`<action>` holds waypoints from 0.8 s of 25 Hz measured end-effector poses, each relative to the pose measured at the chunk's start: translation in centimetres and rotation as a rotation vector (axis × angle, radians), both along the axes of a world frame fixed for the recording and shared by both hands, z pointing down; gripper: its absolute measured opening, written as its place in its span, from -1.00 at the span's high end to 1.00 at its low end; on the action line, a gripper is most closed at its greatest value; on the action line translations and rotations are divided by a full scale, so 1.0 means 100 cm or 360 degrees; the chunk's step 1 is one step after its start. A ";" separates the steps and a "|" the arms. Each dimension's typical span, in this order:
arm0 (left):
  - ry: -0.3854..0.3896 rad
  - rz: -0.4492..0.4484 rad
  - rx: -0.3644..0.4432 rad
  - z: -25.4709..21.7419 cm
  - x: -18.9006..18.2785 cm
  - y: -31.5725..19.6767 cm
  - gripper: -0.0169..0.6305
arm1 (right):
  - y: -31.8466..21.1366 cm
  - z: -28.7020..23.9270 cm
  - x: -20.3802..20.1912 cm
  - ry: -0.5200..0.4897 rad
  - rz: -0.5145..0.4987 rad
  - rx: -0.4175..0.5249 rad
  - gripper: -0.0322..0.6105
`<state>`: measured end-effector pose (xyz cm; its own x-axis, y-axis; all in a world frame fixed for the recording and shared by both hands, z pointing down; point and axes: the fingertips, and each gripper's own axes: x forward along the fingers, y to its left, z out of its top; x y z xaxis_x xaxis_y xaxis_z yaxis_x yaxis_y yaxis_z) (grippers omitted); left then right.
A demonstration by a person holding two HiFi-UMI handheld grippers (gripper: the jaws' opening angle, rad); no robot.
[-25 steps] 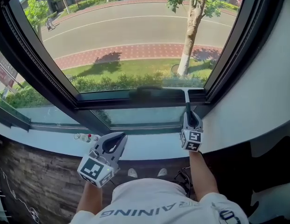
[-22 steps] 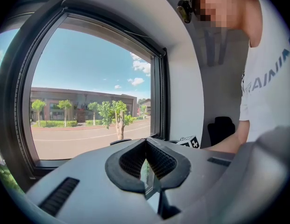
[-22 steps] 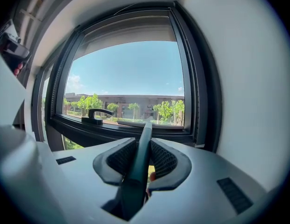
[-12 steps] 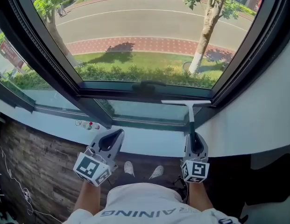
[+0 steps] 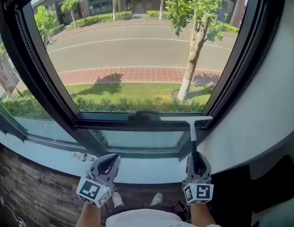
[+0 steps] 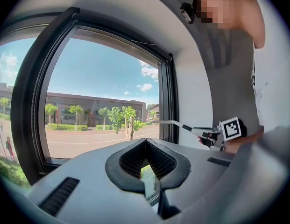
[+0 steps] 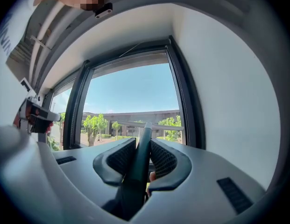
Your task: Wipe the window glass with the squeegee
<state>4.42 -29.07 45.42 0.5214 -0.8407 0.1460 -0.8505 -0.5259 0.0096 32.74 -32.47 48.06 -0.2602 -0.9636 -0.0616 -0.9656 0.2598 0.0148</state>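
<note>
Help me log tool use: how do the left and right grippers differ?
The left gripper is shut on nothing; the right gripper is shut on the squeegee. The left gripper leans rightward; the right gripper points straight at the window. Both sit below the sill.

In the right claw, squeegee grip hidden (sill items indistinct).

A small clear plastic bottle with a red cap lies on the white sill just ahead-left of the left gripper, pale shoes stand on dark wood-plank floor below both grippers, and a plain white wall rises beside the right gripper.
</note>
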 end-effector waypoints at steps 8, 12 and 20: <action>-0.0185 0.0106 0.0073 0.004 -0.099 0.021 0.90 | -0.026 -0.166 -0.080 0.0024 0.0177 0.0514 0.59; -0.0240 0.0144 0.0096 0.002 -0.157 0.022 0.90 | -0.040 -0.243 -0.116 -0.0016 0.0225 0.0669 0.59; -0.0177 0.0293 0.0126 -0.012 -0.183 0.031 0.90 | -0.076 -0.368 -0.164 0.0086 0.0272 0.0803 0.59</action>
